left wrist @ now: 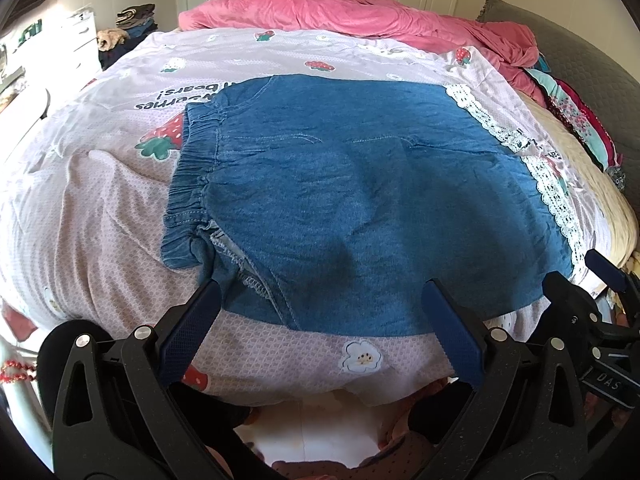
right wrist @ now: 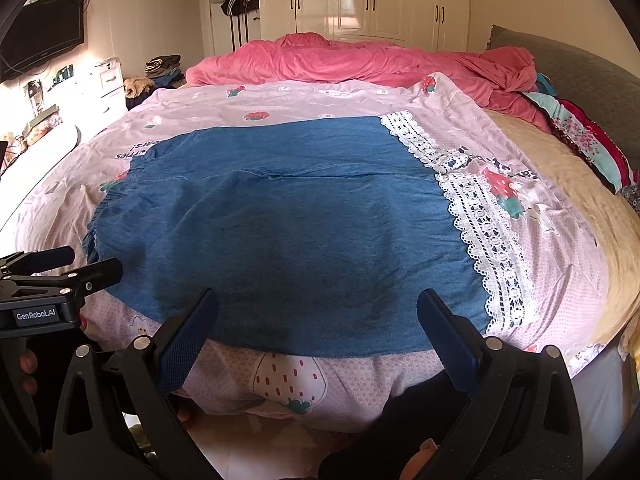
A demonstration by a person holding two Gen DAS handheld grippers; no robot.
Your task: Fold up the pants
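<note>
Blue denim pants (left wrist: pixel 360 184) lie flat on the pink strawberry-print sheet (left wrist: pixel 100 200), with the elastic waistband (left wrist: pixel 188 184) to the left and the white lace hem (left wrist: pixel 548 184) to the right. My left gripper (left wrist: pixel 321 286) is open over the pants' near edge, close to the crotch seam, and holds nothing. In the right wrist view the pants (right wrist: pixel 280 232) fill the middle, with the lace hem (right wrist: pixel 488 240) on the right. My right gripper (right wrist: pixel 318 294) is open above the near edge, empty. The left gripper (right wrist: pixel 86 264) shows at that view's left side.
A rumpled pink blanket (right wrist: pixel 360 60) lies across the far end of the bed. Colourful clothes (right wrist: pixel 592 140) are piled by the grey headboard (right wrist: pixel 580 64) on the right. White drawers (right wrist: pixel 112 80), a TV (right wrist: pixel 44 36) and wardrobe doors (right wrist: pixel 380 0) line the walls. The bed's edge is just below the grippers.
</note>
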